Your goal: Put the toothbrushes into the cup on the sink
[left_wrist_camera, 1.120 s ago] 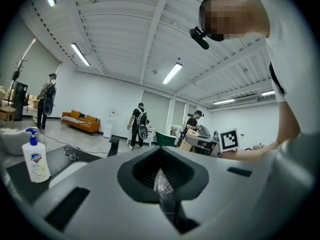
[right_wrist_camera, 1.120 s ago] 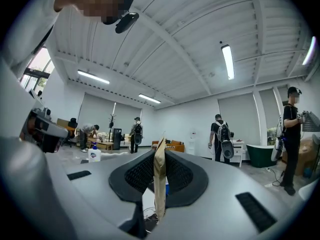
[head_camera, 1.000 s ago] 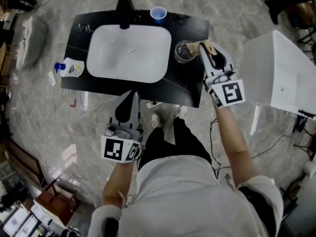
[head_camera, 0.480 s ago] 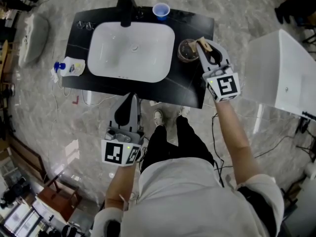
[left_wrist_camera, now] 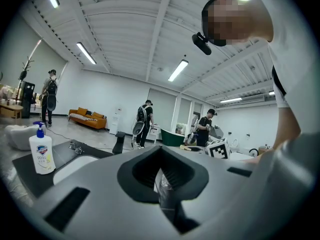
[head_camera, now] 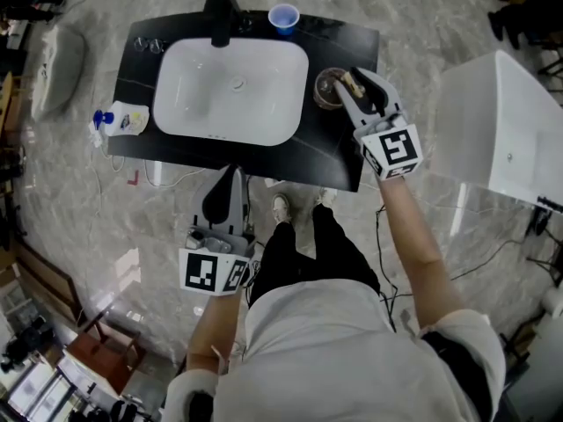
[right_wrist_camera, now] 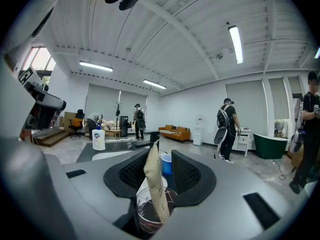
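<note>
A clear cup stands on the black counter to the right of the white basin. A toothbrush in a beige paper packet stands upright in the cup. My right gripper reaches over the cup; its jaws have just been opening and the packet is loose between them. My left gripper hangs in front of the counter's near edge. In the left gripper view it is shut on a toothbrush in clear crinkled wrap.
A black faucet and a small blue cup stand at the counter's back. A soap bottle sits at the counter's left end. A large white box stands to the right. Several people stand far off in the room.
My right gripper moved left and down over the cup with the beige packet, and its jaws opened. The left gripper stayed where it was.
</note>
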{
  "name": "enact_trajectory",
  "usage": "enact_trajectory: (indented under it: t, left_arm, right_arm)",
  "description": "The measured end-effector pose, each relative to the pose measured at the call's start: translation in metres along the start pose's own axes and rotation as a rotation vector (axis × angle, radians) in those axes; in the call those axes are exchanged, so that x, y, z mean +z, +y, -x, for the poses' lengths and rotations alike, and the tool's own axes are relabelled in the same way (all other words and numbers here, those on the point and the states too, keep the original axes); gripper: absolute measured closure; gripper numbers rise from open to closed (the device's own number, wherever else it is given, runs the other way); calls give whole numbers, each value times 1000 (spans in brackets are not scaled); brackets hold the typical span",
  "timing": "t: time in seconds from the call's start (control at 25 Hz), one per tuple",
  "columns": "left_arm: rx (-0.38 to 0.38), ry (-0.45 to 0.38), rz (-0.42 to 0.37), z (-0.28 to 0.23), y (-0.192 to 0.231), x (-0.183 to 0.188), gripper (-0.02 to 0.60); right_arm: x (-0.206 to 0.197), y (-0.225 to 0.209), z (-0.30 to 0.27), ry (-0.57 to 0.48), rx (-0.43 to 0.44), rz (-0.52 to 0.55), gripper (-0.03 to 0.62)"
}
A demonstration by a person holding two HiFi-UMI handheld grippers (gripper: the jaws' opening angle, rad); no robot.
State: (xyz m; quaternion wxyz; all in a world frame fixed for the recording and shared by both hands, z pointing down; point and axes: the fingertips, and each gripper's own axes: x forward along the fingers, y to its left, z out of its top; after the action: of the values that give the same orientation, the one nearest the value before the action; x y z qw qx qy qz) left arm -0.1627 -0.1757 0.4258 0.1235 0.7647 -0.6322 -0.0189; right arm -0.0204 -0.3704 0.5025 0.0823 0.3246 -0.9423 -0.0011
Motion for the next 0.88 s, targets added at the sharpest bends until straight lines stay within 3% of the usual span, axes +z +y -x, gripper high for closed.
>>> enact_trajectory:
  t: [0.4, 0.64, 0.88]
  left_arm:
    - [-3, -25, 19, 5, 2, 3, 578]
    - [-23, -47, 21, 7, -1, 9, 578]
    - [-19, -66, 23, 14, 5, 16, 578]
  right_arm:
    - [33, 21, 15, -64, 37, 7, 398]
    - [62, 16, 35, -97, -12, 27, 399]
    - [81, -2, 76, -109, -103, -20, 508]
